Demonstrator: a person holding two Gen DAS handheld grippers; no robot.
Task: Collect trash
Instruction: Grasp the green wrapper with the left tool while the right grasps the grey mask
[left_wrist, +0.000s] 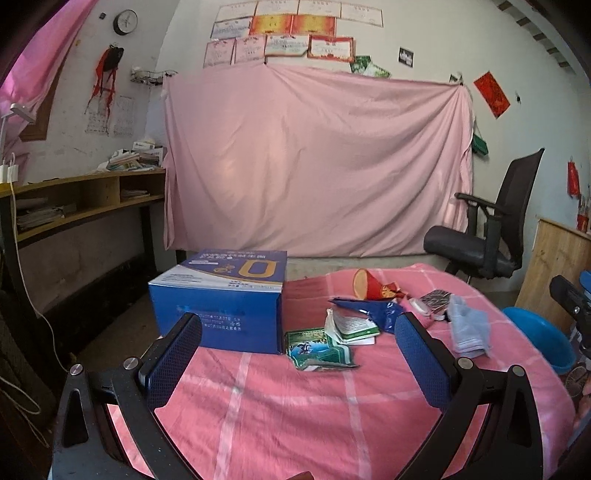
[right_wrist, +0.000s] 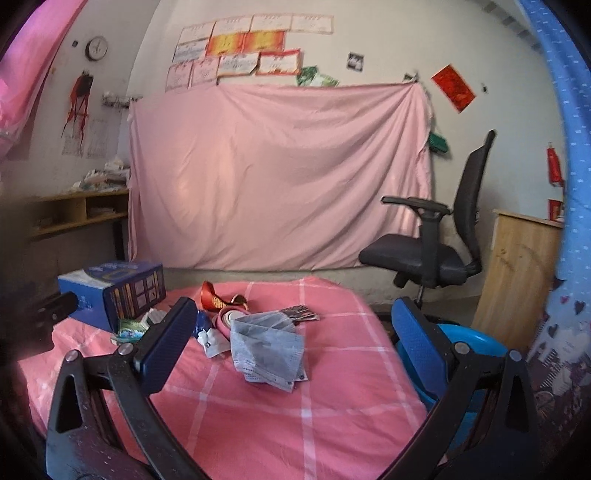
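Note:
Trash lies on a pink checked cloth (left_wrist: 295, 406). In the left wrist view I see a green wrapper (left_wrist: 317, 349), a white-green packet (left_wrist: 352, 326), a blue foil wrapper (left_wrist: 369, 308), a red paper cup (left_wrist: 367, 284) and a grey face mask (left_wrist: 467, 328). My left gripper (left_wrist: 299, 332) is open and empty, just short of the green wrapper. In the right wrist view the face mask (right_wrist: 267, 347) lies between my open, empty right gripper's (right_wrist: 295, 325) fingers, slightly ahead. The red cup (right_wrist: 212, 295) and a pink tape roll (right_wrist: 229, 319) lie behind it.
A blue cardboard box (left_wrist: 221, 302) stands at the table's left (right_wrist: 110, 291). A blue plastic basin (right_wrist: 461, 354) sits low to the right of the table (left_wrist: 543, 339). A black office chair (right_wrist: 436, 243) stands behind, with a wooden cabinet (right_wrist: 517, 280) at right.

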